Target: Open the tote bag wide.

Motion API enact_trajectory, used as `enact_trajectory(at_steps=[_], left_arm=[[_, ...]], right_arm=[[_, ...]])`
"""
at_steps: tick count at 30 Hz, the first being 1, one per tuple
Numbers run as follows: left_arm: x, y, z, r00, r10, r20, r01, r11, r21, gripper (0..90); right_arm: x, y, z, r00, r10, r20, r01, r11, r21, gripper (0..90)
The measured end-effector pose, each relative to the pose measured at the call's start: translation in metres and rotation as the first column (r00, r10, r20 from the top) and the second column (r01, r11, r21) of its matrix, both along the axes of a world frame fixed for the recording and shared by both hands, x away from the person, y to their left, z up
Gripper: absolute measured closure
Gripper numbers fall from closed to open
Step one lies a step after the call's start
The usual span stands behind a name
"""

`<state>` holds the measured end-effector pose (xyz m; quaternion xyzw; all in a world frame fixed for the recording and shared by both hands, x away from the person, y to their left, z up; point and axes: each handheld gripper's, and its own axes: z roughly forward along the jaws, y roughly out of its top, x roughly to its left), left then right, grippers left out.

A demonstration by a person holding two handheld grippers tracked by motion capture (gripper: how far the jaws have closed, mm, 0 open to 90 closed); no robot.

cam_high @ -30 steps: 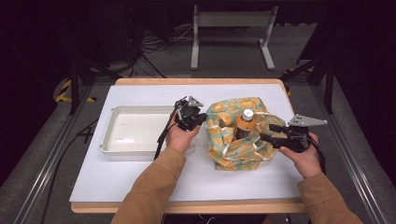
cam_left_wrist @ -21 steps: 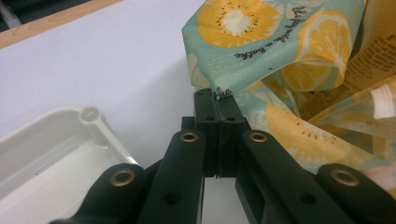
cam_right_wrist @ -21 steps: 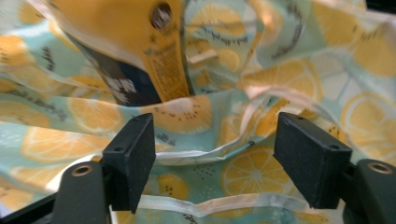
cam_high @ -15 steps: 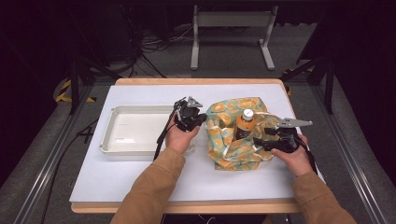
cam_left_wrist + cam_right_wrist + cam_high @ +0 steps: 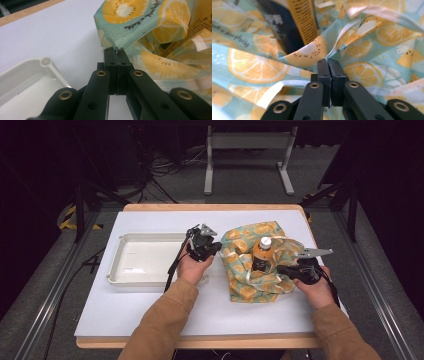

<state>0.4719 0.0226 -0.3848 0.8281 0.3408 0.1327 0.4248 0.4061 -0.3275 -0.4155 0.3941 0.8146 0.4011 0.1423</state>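
Left to right: the white tray is lying empty on the counter. Your left gripper is pinching the left edge of the citrus-print bag, jaws closed on the cloth. The bag is sitting at the counter's middle-right, an orange bottle standing inside it. Your right gripper is clamping a fold on the bag's right side. You are likely spreading the mouth — keep both pulls level and outward so the bottle is not tipping. The bottle's base is hidden by cloth, and its label is too blurred to read.
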Motion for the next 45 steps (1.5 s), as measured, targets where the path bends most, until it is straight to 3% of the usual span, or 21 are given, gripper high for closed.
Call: enact_trajectory(at_steps=[5, 13, 22, 25, 31, 37, 45], left_arm=[[0.000, 0.002, 0.000, 1.0000, 0.005, 0.000, -0.005, 1.0000, -0.001, 89.9], [0.002, 0.001, -0.002, 0.9999, 0.008, -0.009, -0.008, 1.0000, 0.000, 89.9], [0.001, 0.000, -0.001, 0.9999, 0.000, -0.015, 0.000, 1.0000, -0.003, 88.5], [-0.002, 0.001, 0.002, 0.9999, -0.009, -0.011, 0.008, 0.9997, -0.025, 84.8], [-0.012, 0.008, 0.016, 0.9995, -0.024, 0.022, 0.026, 0.9970, -0.074, 64.8], [-0.021, 0.008, 0.027, 0.9970, -0.039, 0.067, 0.044, 0.9963, -0.074, 49.9], [-0.017, -0.001, 0.041, 0.9906, -0.047, 0.128, 0.056, 0.9957, -0.073, 48.6]], right_arm=[[-0.011, -0.008, 0.002, 1.0000, -0.003, 0.000, 0.003, 1.000, -0.001, 89.6], [-0.036, -0.037, 0.001, 0.9995, -0.027, -0.017, 0.028, 1.000, 0.015, 89.8], [-0.042, -0.044, -0.004, 0.9987, -0.030, -0.042, 0.031, 0.999, 0.013, 87.3], [-0.042, -0.043, 0.000, 0.9994, -0.029, -0.020, 0.030, 0.999, 0.019, 82.4], [-0.048, -0.041, 0.014, 0.9983, -0.036, 0.047, 0.034, 0.998, 0.044, 65.1], [-0.053, -0.040, 0.034, 0.9926, -0.046, 0.113, 0.037, 0.996, 0.081, 57.3], [-0.044, -0.037, 0.061, 0.9718, -0.058, 0.229, 0.035, 0.994, 0.104, 53.8]])
